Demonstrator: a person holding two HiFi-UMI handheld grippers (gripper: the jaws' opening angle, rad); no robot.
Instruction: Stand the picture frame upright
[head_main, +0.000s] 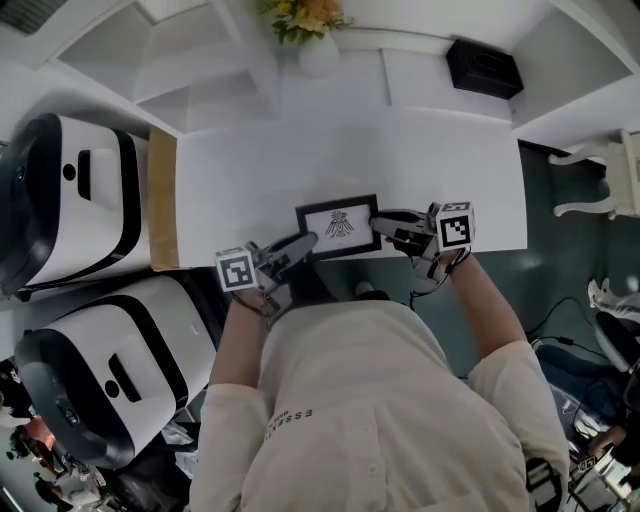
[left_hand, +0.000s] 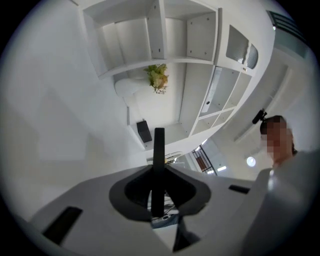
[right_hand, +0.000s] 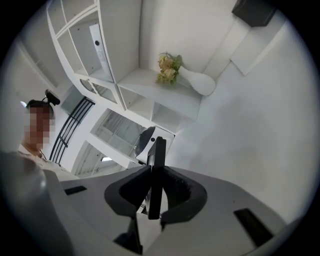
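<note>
Black rectangular picture frame (head_main: 338, 226) with white mat and a small dark bird-like drawing sat at the near edge of the white surface (head_main: 400, 160), about midway along that edge. Its face was turned up toward the head camera, so it was not upright yet. Could not tell if it lay flat or was already tipped or lifted a little.

Left claw (head_main: 300, 245) was clenched on the frame's left side and right claw (head_main: 385, 222) was clenched on its right side. In each gripper view the frame showed as a thin dark bar, edge-on, pinched between the pads. Both grips looked to be on the rim only, not deep.

Step in hand, by judgement: the two-sided grasp was made and the raising was about to start or had barely begun. Next move probably called for rotating both claws together so the top edge swung up and the bottom edge stayed down near the surface's near edge. After that, it would have to be checked that the frame would stay up before either claw released. Back support was not visible. Risks: the frame slipping off the near edge, or the thin rim twisting out of a claw.
</note>
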